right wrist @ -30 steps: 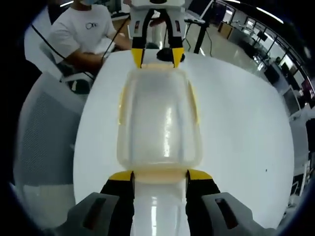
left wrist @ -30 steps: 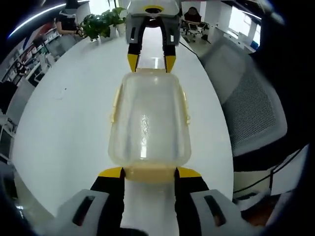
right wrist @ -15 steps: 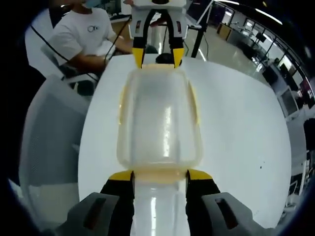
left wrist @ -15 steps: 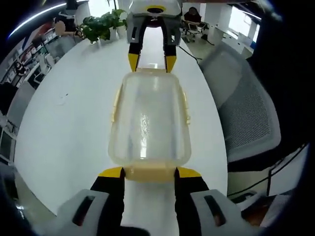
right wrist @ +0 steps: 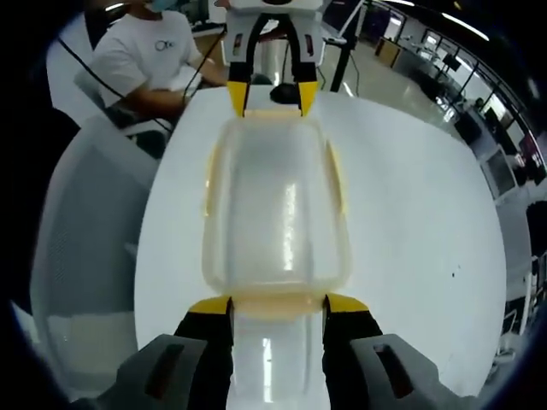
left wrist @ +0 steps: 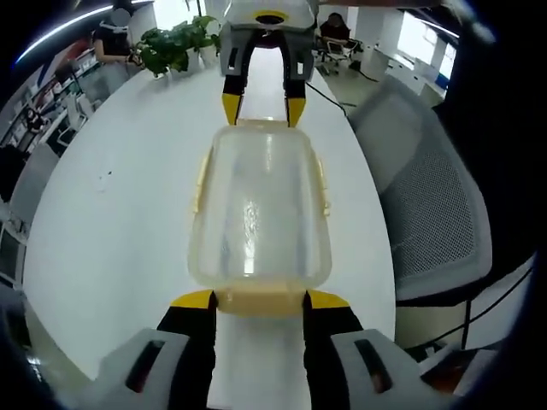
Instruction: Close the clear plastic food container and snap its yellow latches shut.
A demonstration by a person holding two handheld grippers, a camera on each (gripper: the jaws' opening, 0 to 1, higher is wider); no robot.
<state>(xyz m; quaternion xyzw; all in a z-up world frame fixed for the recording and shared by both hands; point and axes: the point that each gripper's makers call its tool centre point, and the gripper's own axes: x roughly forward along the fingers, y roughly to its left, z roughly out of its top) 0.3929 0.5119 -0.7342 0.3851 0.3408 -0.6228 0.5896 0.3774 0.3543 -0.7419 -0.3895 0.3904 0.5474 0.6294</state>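
Observation:
The clear plastic container (left wrist: 261, 205) with its lid on hangs lengthwise between both grippers above a white table (left wrist: 120, 213). My left gripper (left wrist: 261, 301) is shut on its near yellow end latch (left wrist: 261, 303). At the far end, the right gripper (left wrist: 262, 109) holds the opposite end. In the right gripper view the same container (right wrist: 275, 213) runs from my right gripper (right wrist: 278, 304), shut on the near end latch (right wrist: 278, 303), to the left gripper (right wrist: 272, 96). Yellow side latches (left wrist: 323, 184) (right wrist: 337, 179) lie against the long sides; I cannot tell if they are snapped.
A grey mesh chair (left wrist: 427, 188) stands at the table's right edge in the left gripper view, and a potted plant (left wrist: 175, 38) at the far end. A person in a white shirt (right wrist: 141, 55) sits beyond the table, with another grey chair (right wrist: 85, 231) beside it.
The background has shifted slightly in both views while the container stays fixed between the jaws; both hands and the container have moved together a little.

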